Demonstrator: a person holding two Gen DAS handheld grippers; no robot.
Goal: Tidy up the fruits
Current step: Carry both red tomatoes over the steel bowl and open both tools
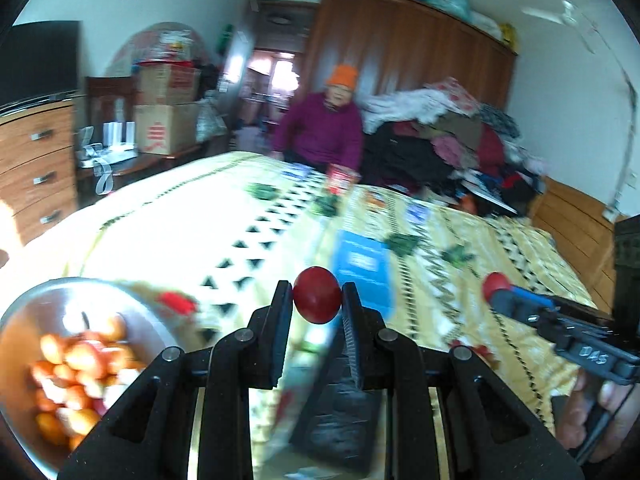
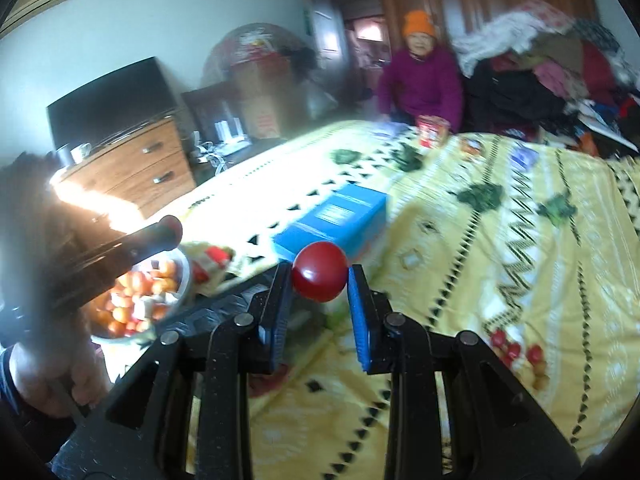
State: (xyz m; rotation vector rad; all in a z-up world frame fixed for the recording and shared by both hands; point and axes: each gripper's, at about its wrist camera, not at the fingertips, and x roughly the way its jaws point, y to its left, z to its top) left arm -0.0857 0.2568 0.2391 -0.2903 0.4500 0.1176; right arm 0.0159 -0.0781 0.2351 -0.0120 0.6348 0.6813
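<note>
While both hands are working above the yellow patterned bedspread (image 1: 460, 232), a metal bowl (image 1: 24, 312) is sitting at the far left, holding small orange and red fruits (image 1: 76, 364). To its right, the left gripper (image 1: 317, 300) is pinching a small, round, dark-red glossy fruit (image 1: 317, 299) at its widest part. Further right, the right gripper (image 2: 319, 284) is clamping a similar red fruit (image 2: 319, 271) in the same way, with a blue box (image 2: 336, 216) lying just beyond. Each fruit is probably light, smooth and thin-skinned, so a gentle squeeze across the middle is looking safest, since hard pressure could split it.
</note>
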